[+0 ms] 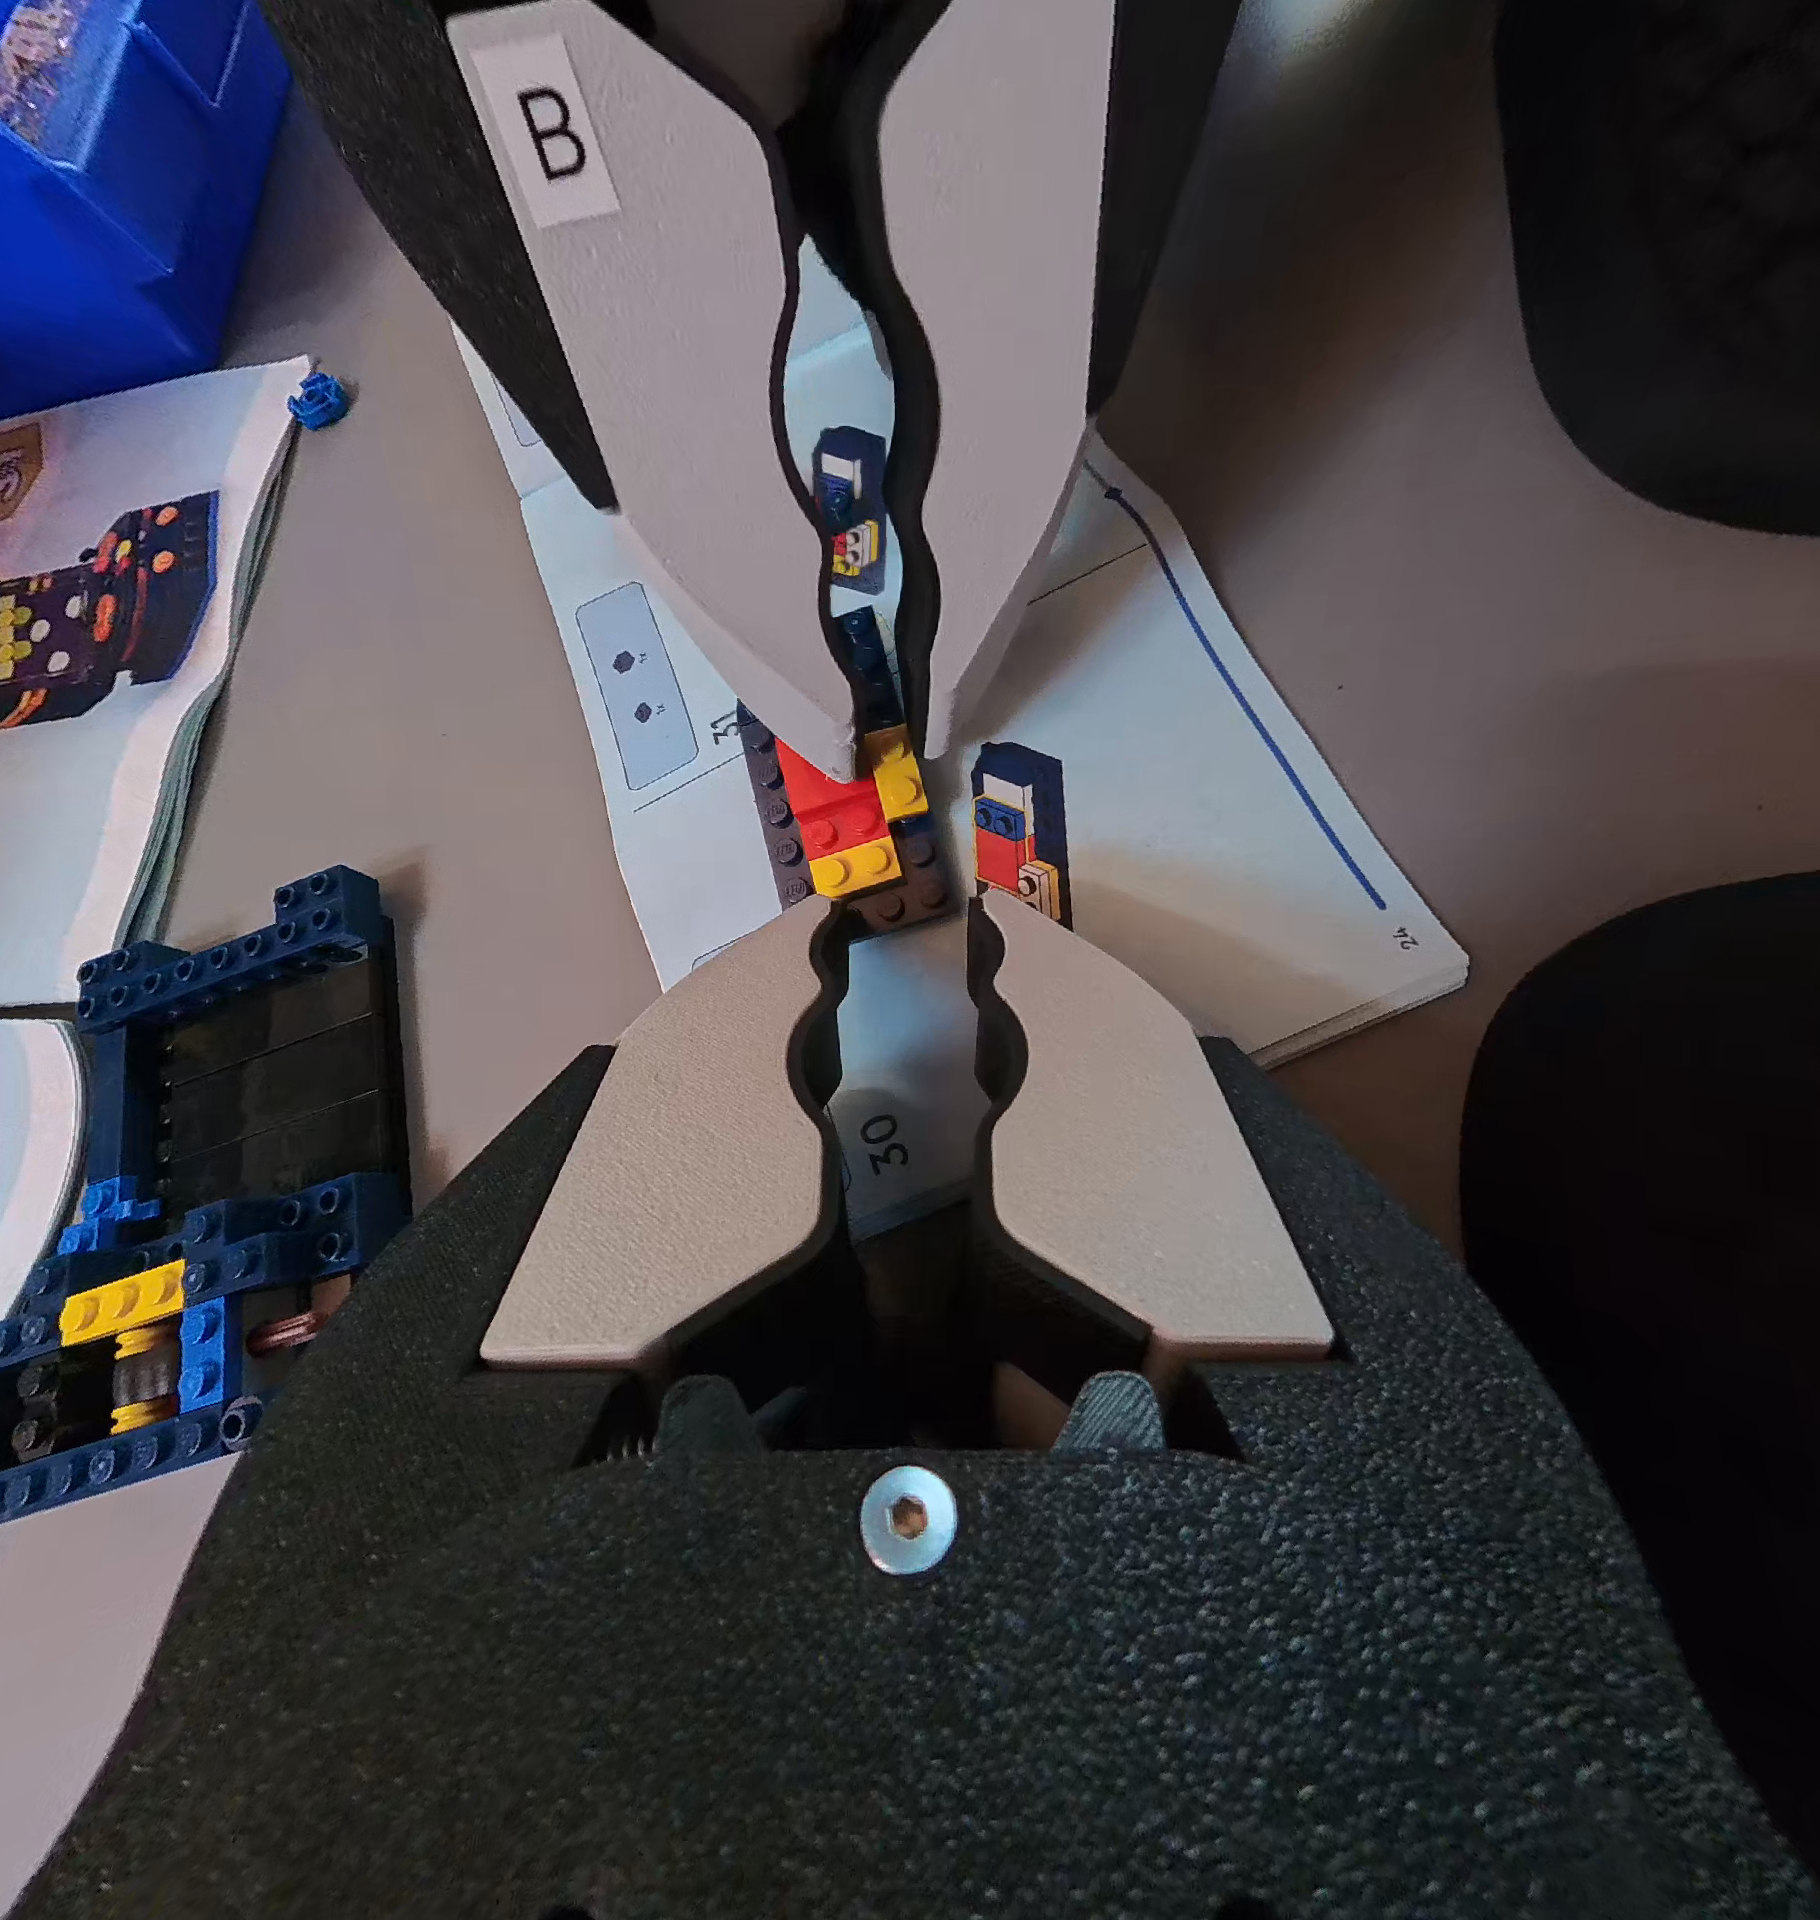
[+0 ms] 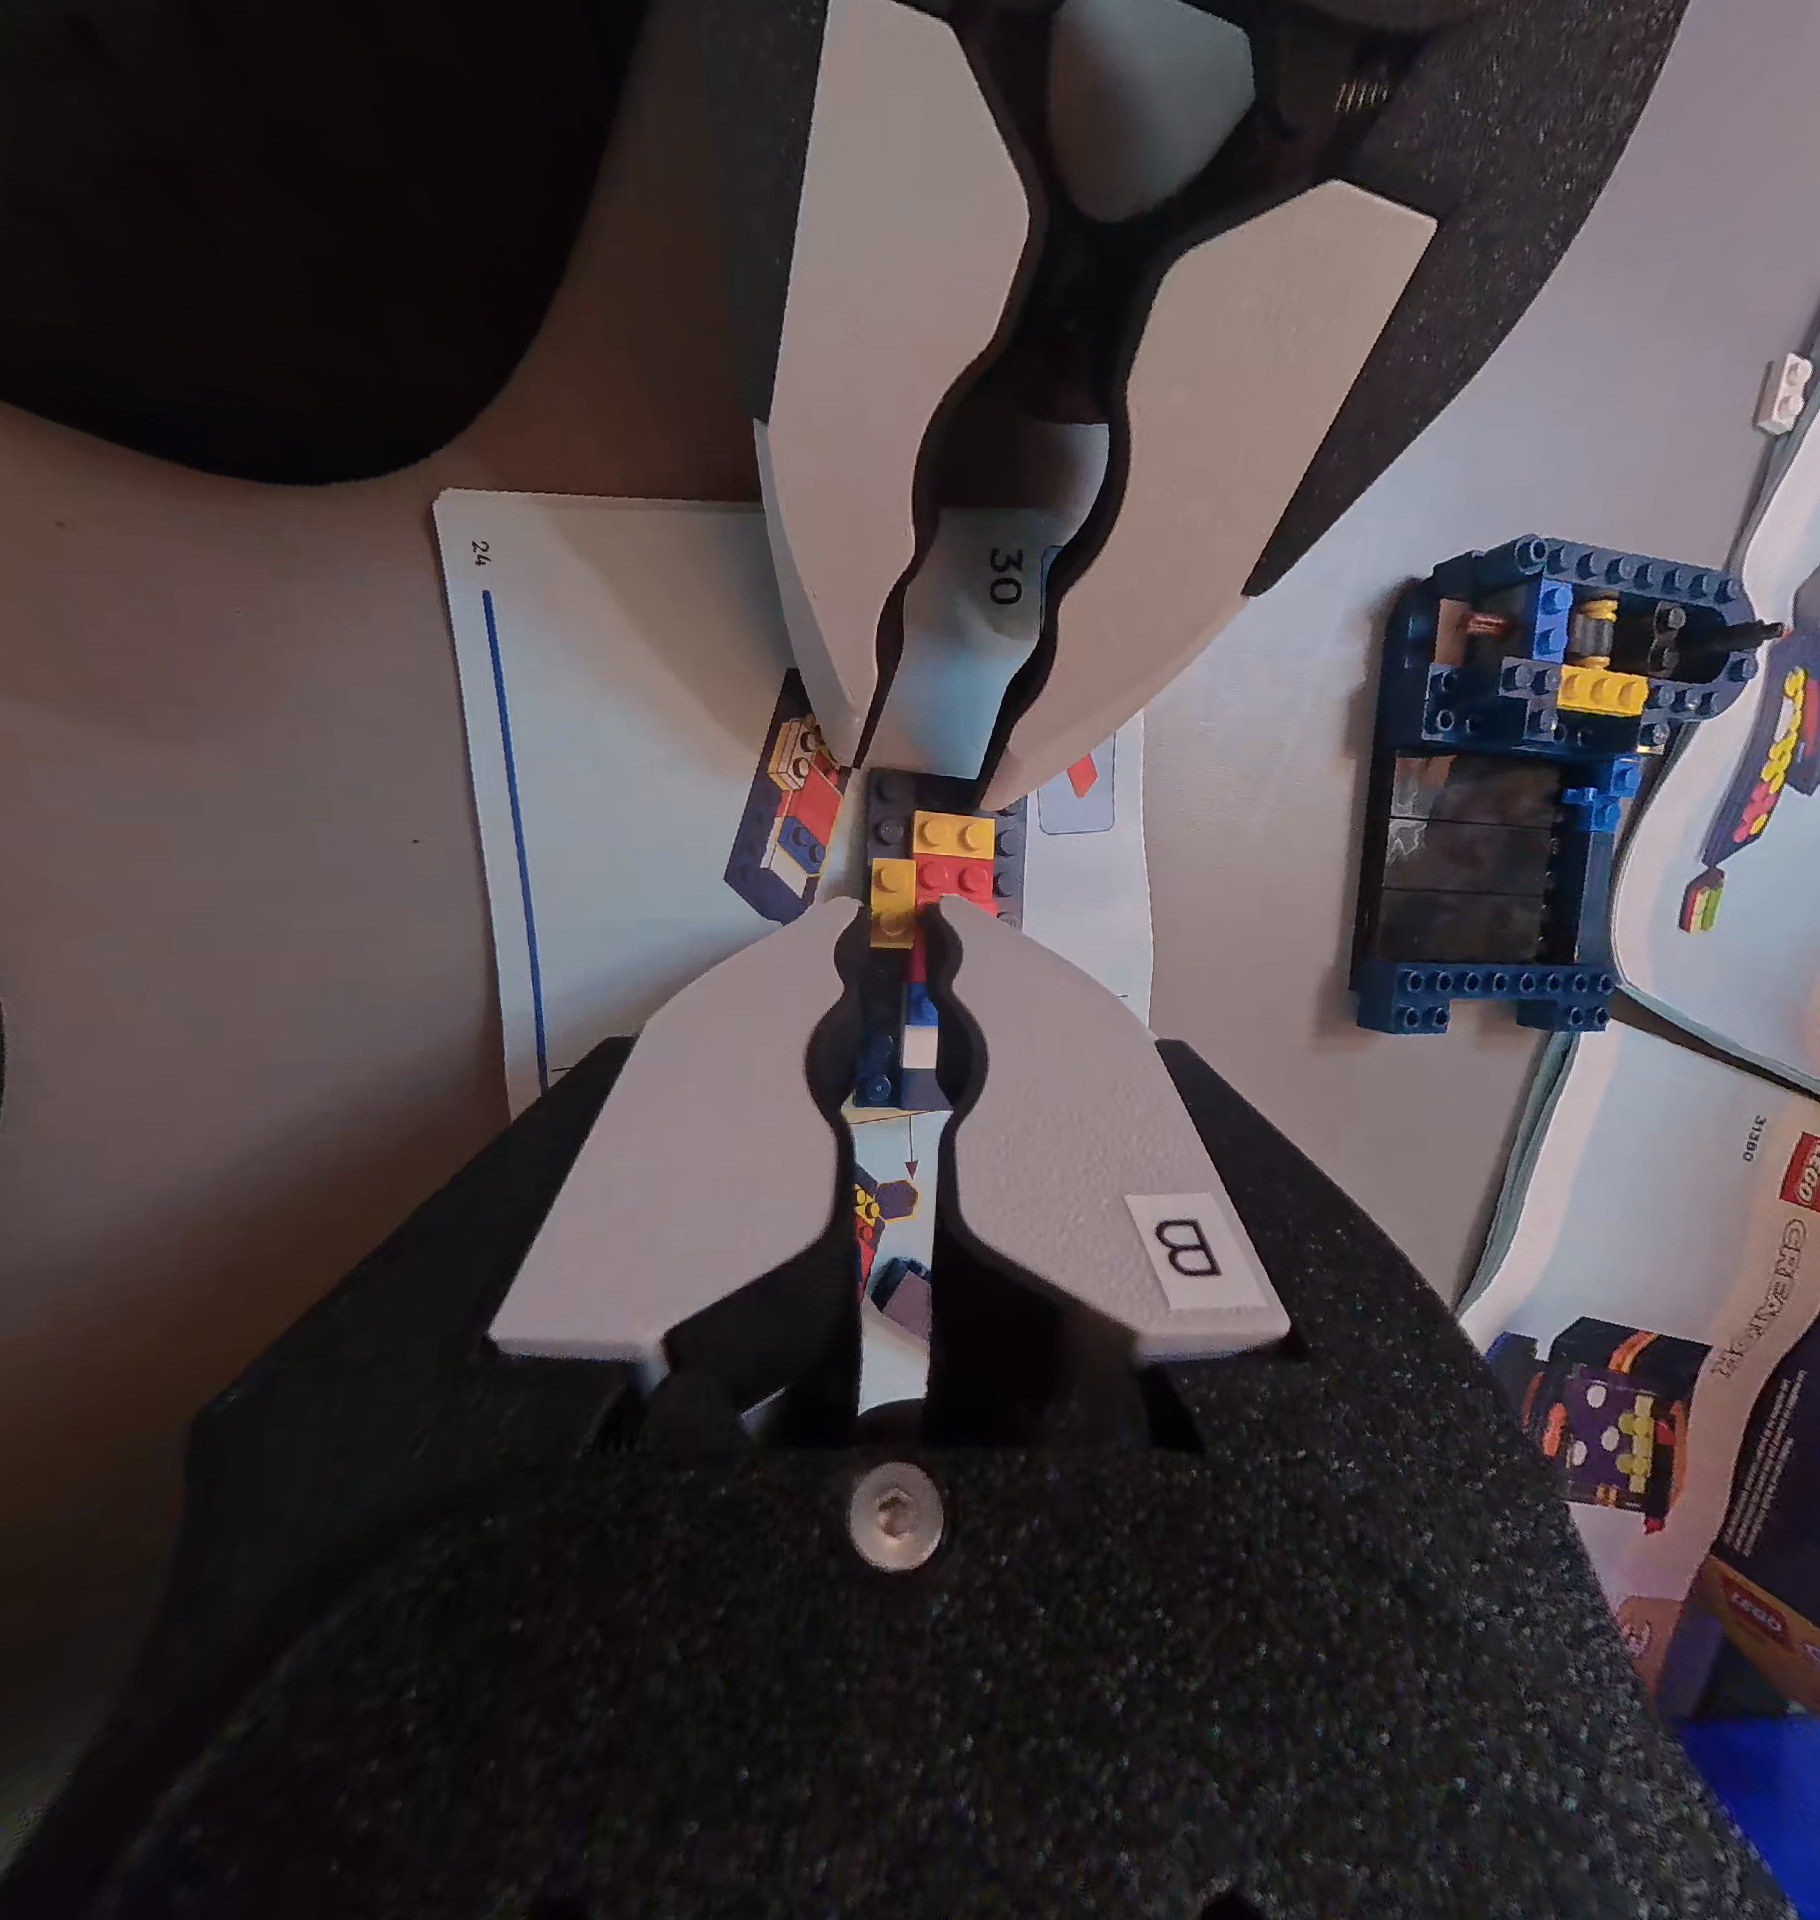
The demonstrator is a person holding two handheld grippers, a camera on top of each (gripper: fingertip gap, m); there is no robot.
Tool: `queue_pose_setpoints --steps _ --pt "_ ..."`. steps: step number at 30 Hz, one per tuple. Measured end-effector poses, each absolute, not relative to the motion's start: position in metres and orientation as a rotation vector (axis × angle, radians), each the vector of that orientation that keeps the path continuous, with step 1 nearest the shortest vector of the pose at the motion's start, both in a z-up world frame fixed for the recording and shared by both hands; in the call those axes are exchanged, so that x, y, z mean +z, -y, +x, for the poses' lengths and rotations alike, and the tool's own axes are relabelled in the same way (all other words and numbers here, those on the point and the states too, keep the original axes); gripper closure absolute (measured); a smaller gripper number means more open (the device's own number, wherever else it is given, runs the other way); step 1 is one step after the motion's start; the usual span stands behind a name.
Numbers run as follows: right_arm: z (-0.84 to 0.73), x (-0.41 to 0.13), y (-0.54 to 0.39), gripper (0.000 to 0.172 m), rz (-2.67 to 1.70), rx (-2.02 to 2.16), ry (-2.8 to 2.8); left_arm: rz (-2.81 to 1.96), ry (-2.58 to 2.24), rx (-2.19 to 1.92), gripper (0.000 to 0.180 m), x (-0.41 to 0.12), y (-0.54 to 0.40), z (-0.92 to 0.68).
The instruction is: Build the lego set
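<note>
A small brick build (image 1: 854,831) lies on an open instruction booklet (image 1: 1197,748): a dark plate with red and yellow bricks on top. My right gripper (image 2: 898,912), which reaches in from the top of the left wrist view (image 1: 893,750), is shut on a yellow plate (image 2: 893,896) that sits on the build (image 2: 953,862). The yellow plate (image 1: 901,774) lies beside the red bricks. My left gripper (image 1: 904,916) is open, with its tips at the near end of the dark plate and not pressing on it. It also shows in the right wrist view (image 2: 927,758).
A larger blue frame build (image 1: 231,1143) (image 2: 1488,810) lies beside the booklet (image 2: 625,675). More booklets (image 1: 106,582) and a printed box (image 2: 1768,1403) lie around. A blue bin (image 1: 85,187) stands far left, with a small blue piece (image 1: 319,400) near it. Dark rounded shapes (image 1: 1695,260) border the table. Less than 4 cm separates the two grippers' tips. The small blue piece (image 1: 319,400) is about 20 centimeters from my right fingertips.
</note>
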State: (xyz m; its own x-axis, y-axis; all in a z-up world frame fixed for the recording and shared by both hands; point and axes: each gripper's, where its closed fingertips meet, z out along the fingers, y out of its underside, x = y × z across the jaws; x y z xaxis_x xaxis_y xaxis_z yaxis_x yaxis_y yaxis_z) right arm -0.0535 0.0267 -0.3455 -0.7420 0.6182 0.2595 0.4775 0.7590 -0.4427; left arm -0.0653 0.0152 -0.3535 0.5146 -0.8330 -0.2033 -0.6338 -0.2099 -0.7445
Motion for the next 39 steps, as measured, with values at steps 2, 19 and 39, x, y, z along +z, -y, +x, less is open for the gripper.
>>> queue_pose_setpoints --steps 2,19,39 --pt "-0.0534 -0.3457 -0.0263 0.162 -0.836 0.491 2.564 -1.936 -1.202 -0.307 0.159 -0.3535 -0.0153 -0.0652" --pt "-0.0551 -0.3469 -0.0287 0.154 -0.844 0.49 2.547 -1.923 -1.219 -0.308 0.159 -0.3534 -0.0135 -0.0643" --pt "-0.0593 -0.3465 -0.0322 0.152 -0.917 0.562 2.504 -1.803 -1.271 -0.309 0.157 -0.3447 -0.0087 -0.0595"
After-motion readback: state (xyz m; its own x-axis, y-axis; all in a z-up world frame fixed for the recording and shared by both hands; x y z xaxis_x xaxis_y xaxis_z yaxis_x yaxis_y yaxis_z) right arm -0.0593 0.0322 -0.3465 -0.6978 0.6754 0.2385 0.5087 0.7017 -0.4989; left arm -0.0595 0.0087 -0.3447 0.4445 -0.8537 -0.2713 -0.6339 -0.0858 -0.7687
